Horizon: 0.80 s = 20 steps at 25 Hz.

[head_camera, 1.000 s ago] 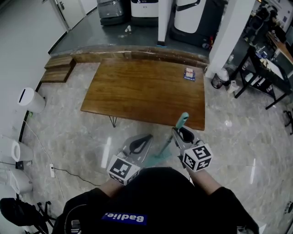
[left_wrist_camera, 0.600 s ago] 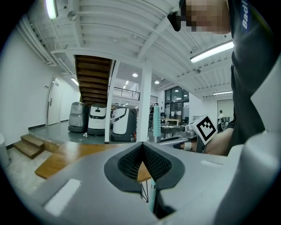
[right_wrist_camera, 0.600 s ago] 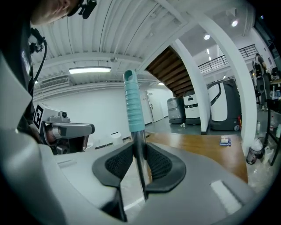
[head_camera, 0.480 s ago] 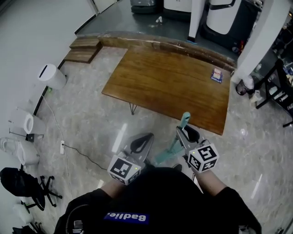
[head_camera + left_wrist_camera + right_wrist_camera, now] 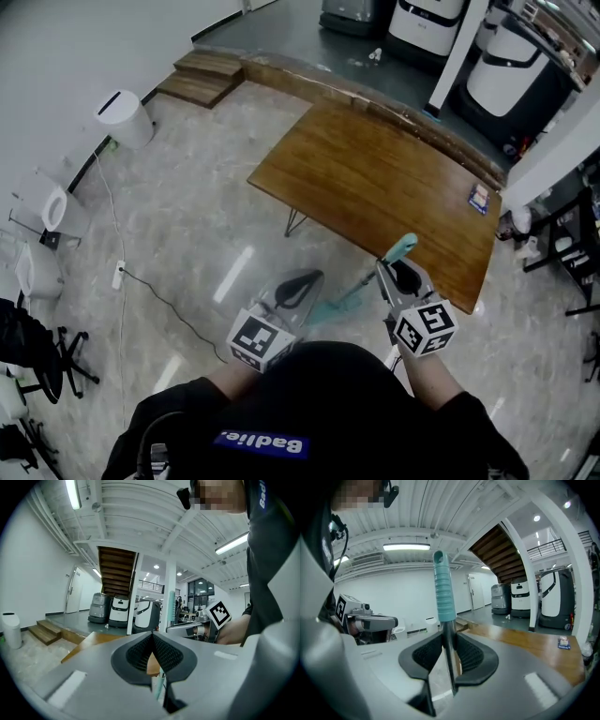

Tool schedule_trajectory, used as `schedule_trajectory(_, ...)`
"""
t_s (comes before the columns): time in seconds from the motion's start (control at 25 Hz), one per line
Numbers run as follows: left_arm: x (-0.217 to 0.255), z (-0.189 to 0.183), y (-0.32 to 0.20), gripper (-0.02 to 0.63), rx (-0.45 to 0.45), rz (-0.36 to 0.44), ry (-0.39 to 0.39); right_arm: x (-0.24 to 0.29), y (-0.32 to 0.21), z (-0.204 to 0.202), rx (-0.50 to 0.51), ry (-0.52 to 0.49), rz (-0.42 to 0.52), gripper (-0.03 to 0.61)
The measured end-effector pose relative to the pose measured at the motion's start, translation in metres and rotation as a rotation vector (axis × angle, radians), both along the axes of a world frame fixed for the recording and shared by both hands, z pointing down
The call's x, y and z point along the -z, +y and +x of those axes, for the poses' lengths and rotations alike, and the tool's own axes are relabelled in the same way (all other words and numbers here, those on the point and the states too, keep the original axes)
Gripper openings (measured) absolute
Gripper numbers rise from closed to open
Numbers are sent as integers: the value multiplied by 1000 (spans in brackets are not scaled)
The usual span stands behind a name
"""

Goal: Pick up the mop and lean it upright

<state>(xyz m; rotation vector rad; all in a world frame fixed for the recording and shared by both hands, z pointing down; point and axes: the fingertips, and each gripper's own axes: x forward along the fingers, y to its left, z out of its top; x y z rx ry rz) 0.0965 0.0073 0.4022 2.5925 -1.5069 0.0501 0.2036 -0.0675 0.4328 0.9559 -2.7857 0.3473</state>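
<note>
The right gripper clamps the metal shaft of the teal-handled mop beside the brown wooden desk's near edge, while the left gripper's jaw tips meet.

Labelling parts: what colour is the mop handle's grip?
Teal mop grip, clearest in the right gripper view.

One word is legible: "Badlie", white on a blue patch of the black shirt, at 6 o'clock in the head view. The cubes on the left gripper and right gripper bear black-and-white square markers. Print on the card at 2 o'clock: illegible.
</note>
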Motion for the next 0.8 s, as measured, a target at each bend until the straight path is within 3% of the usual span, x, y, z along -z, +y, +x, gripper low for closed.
schedule_trajectory(0.28, 4, -88, 7, 20, 83, 17, 36, 14, -11, -84, 40, 3, 19, 100)
schedule_trajectory(0.8, -4, -222, 28, 20, 389, 6, 34, 16, -19, -251, 339, -21, 14, 98)
